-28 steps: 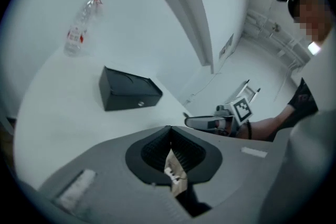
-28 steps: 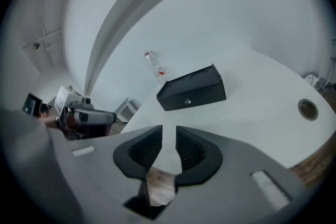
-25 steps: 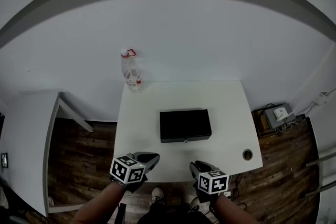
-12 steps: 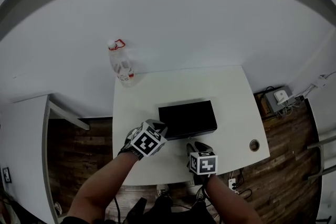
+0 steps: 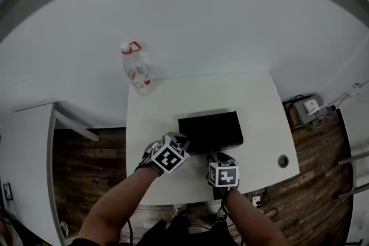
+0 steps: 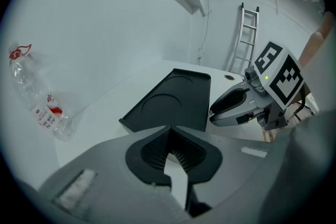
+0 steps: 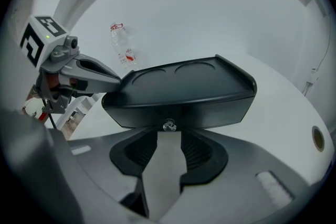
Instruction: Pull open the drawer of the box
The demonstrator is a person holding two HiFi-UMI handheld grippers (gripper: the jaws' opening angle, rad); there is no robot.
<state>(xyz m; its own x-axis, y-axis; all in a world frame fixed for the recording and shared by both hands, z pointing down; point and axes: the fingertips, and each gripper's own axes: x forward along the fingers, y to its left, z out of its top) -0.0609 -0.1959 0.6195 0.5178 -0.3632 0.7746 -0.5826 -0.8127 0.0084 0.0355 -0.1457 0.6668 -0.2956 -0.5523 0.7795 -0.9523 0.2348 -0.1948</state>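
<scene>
We see right gripper (image 7: 169,138) jaws opening, nothing pinched, the box (image 7: 178,89) with its drawer knob (image 7: 169,125) just ahead of their tips; left gripper (image 6: 169,135) jaws together, empty, box just ahead.

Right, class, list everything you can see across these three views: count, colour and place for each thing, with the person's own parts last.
table: one, white, against the wall
cable hole: one, dark, table's near right corner
box: one, black, mid-table, front facing the person
knob: one, clear, centre of the box's front
bottle: one, clear with red cap ring, table's far left corner
floor: dark wood, around the table
ladder: one, pale, against the far wall
left tool: one, grey with black-and-white cube, jaws together, tip at the box's left edge
right tool: one, same colours, jaws opening, knob at the gap's mouth, pads not on it
forearms: two, bare, bottom of the head view
</scene>
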